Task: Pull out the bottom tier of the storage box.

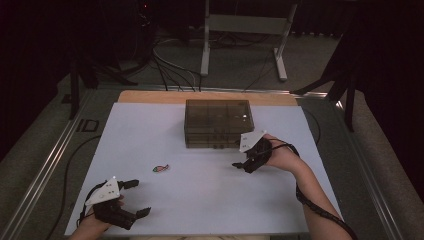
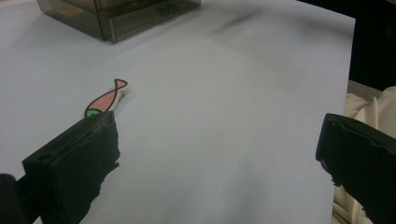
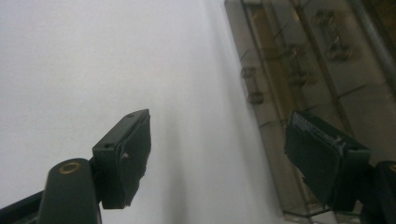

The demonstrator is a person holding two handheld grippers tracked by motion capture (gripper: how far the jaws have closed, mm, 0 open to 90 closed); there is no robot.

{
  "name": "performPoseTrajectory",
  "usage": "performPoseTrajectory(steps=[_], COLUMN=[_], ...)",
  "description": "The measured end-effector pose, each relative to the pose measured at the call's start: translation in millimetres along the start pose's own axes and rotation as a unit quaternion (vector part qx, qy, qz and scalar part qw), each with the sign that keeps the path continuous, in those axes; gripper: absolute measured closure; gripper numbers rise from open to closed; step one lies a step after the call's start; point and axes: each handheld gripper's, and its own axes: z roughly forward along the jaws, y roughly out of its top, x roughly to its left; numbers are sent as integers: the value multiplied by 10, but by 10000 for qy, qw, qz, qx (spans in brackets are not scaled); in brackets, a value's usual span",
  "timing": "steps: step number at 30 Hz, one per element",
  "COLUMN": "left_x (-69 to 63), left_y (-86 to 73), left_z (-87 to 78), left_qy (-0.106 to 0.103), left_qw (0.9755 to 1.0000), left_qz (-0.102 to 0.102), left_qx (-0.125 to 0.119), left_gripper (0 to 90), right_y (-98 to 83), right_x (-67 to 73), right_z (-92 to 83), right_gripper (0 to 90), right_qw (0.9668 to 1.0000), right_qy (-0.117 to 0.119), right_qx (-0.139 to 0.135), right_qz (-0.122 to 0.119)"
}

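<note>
Pink and green, the little fish sticker point(image 1: 160, 168) is lying flat on the white table sheet point(image 1: 200, 200), slanting, tail up. It is sitting closer to the left gripper point(image 1: 137, 198), up and to its right. Both the left gripper and the right gripper point(image 1: 240, 165) are standing wide open, holding nothing. The right one is hanging by the brown drawer box point(image 1: 218, 122).

Dim, soft pictures; dark surroundings

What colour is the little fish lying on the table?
The fish is pink-orange with a green head and a black outline, clearest in the left gripper view.
</note>
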Motion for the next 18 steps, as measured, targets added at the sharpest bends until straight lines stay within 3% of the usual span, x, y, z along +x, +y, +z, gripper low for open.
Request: performPoseTrajectory(steps=[2,4,5,9,13,18], left_x=[-1,0,0,-1,-3,-5], left_y=[-2,-2,-2,-2,-3,-7], left_z=[0,1,1,4,1,2], left_qy=[6,4,1,5,10,12], left_qw=[10000,10000,10000,10000,10000,10000], left_qz=[8,13,11,14,18,7], left_qx=[3,11,6,22,22,29], left_gripper=[0,0,0,0,0,0], right_y=[-18,-44,-57,-112,-168,-197], right_x=[-42,-75,-97,-149,-212,-243], right_z=[21,29,32,74,136,197], right_gripper=[251,335,363,532,610,683], right_qw=[9999,9994,9995,9991,9984,9945], right_qy=[-53,-292,-279,-364,-397,-548], right_qx=[-10,-92,-85,-23,-20,-64], right_qz=[123,145,107,-216,-395,-886])
